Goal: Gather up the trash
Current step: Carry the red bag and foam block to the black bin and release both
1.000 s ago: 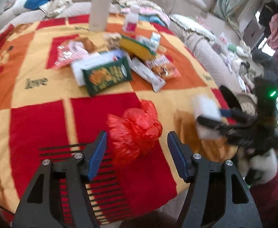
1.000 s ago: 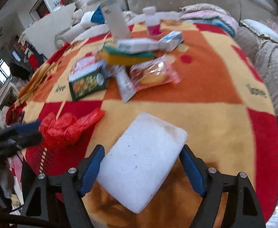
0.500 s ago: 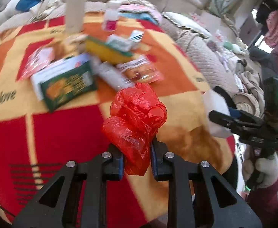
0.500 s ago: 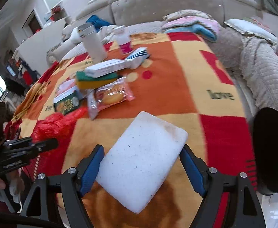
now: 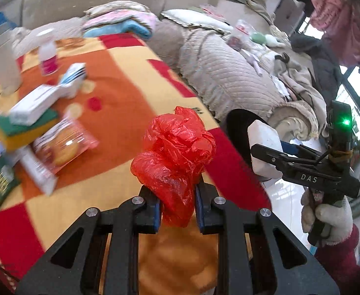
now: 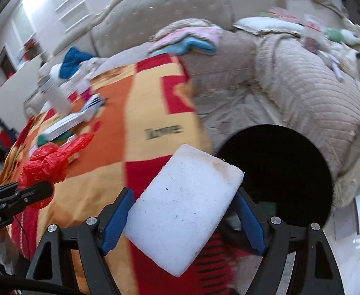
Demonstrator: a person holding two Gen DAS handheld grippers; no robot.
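The left gripper [image 5: 176, 205] is clamped on a crumpled red plastic bag [image 5: 175, 157]; the right gripper [image 6: 182, 223], marked "DAS", squeezes a white sponge [image 6: 183, 211] beside the black bin [image 6: 278, 172]. The blanket [image 6: 150, 103] reads "love".

Quilted sofa [image 5: 229, 73] (beige), checked blanket [image 5: 121, 93]

Two wrist fisheyes, both angled down over the blanket-covered table edge.

Left view peers close along its own fingers, across the patterned blanket [image 5: 121, 103] toward the quilted sofa [image 5: 229, 73], catching the right gripper [image 5: 266, 147] at its right. Right view faces the same sofa [image 6: 303, 93], with the left gripper [image 6: 27, 191] at its left edge; both share blanket [image 6: 143, 103] and black bin [image 6: 278, 167].
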